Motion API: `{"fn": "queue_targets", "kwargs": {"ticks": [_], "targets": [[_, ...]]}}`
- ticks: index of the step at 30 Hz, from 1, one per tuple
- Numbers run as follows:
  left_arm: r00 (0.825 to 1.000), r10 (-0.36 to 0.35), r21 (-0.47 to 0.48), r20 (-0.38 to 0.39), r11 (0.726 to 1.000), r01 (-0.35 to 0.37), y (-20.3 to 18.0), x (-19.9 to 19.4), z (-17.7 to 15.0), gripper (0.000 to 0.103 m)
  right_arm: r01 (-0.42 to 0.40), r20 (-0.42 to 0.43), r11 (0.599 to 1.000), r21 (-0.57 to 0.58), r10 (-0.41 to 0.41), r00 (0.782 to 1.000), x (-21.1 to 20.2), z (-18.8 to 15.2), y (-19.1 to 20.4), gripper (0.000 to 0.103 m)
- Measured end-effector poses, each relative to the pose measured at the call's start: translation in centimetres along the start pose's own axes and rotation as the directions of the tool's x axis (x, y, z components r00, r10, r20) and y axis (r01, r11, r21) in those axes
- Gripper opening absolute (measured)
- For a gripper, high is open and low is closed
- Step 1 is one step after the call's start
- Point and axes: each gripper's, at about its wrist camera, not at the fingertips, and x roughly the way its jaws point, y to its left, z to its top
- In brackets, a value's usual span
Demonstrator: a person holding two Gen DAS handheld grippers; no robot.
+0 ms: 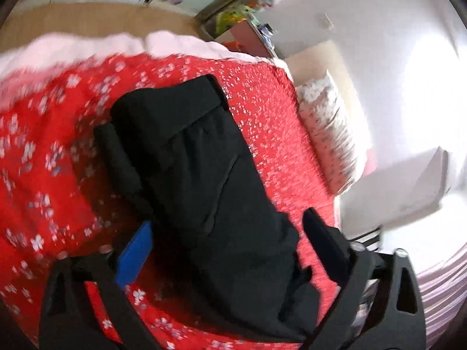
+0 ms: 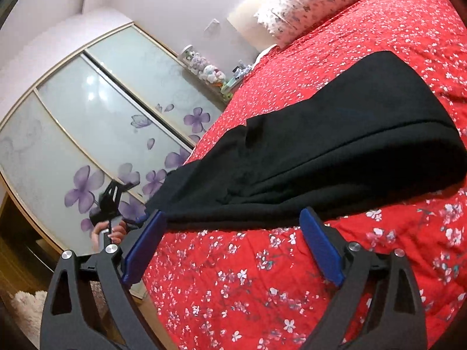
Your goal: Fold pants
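The black pants (image 2: 321, 151) lie on the bed, on top of a red bedspread (image 2: 262, 277) with little white flowers. They look already folded into a long, thick bundle. One end points toward the pillow (image 2: 306, 3).

The left hand-held gripper (image 1: 230, 248) has its jaws wide apart, one on each side of the near end of the pants. The cloth sits between them, but the pads do not look like they press on it, so it holds nothing. This view is blurry.

The right hand-held gripper (image 2: 233, 248) is wide open too and holds nothing. It sits just beside the long edge of the pants, over the bedspread.

I think the next fold takes one end over to the other. To do it well, each gripper should pinch all the layers at a corner of the same end. Then both should lift together and lay the end down flat, with the edges lined up.
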Motion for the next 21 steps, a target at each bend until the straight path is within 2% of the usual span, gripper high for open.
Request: {"fn": "queue_targets", "kwargs": {"ticks": [1, 2, 4, 5, 6, 7, 12, 14, 18, 21], "targets": [[0.999, 0.038, 0.019, -0.002, 0.999, -0.038, -0.2, 0.2, -0.1, 0.073, 0.002, -0.002, 1.0, -0.007, -0.002, 1.0, 0.1, 0.0, 0.2, 0.098], [0.997, 0.074, 0.027, -0.003, 0.997, -0.073, -0.1, 0.4, -0.2, 0.067, 0.004, -0.004, 1.0, -0.014, -0.004, 1.0, 0.2, -0.1, 0.3, 0.098], [0.996, 0.086, 0.015, 0.0, 0.996, -0.086, 0.4, 0.5, -0.1, 0.05, 0.003, -0.005, 1.0, -0.017, -0.003, 1.0, 0.2, -0.1, 0.3, 0.098], [0.996, 0.092, 0.0, 0.002, 0.996, -0.092, 0.8, 0.5, 0.0, 0.046, 0.0, -0.004, 1.0, -0.016, 0.0, 1.0, 0.2, -0.1, 0.3, 0.098], [0.994, 0.106, -0.015, 0.002, 0.994, -0.106, 1.2, 0.5, 0.0, 0.034, -0.001, -0.003, 1.0, -0.014, 0.001, 1.0, 0.2, -0.1, 0.1, 0.098], [0.993, 0.122, -0.036, -0.001, 0.992, -0.122, 1.8, 0.6, 0.2, 0.03, -0.001, -0.003, 1.0, -0.014, 0.001, 1.0, 0.2, -0.1, 0.2, 0.098], [0.996, 0.09, -0.139, -0.005, 0.986, -0.09, 3.3, 1.1, 0.5, 0.021, -0.001, -0.004, 1.0, -0.02, 0.001, 1.0, 0.3, -0.1, 0.2, 0.099], [0.997, 0.082, -0.146, 0.005, 0.986, -0.08, 3.3, 1.1, 0.3, 0.016, -0.006, -0.003, 1.0, -0.019, 0.006, 1.0, 0.2, -0.2, 0.1, 0.099], [0.994, 0.102, 0.0, 0.046, 0.995, -0.102, -0.2, 0.1, 0.4, 0.014, -0.022, 0.002, 1.0, -0.015, 0.023, 1.0, -0.1, -0.1, -0.1, 0.099], [0.991, 0.115, 0.142, 0.075, 0.982, -0.125, -4.4, -0.7, 0.4, 0.013, -0.036, 0.007, 0.999, -0.009, 0.036, 0.999, -0.2, -0.1, -0.1, 0.099]]}}
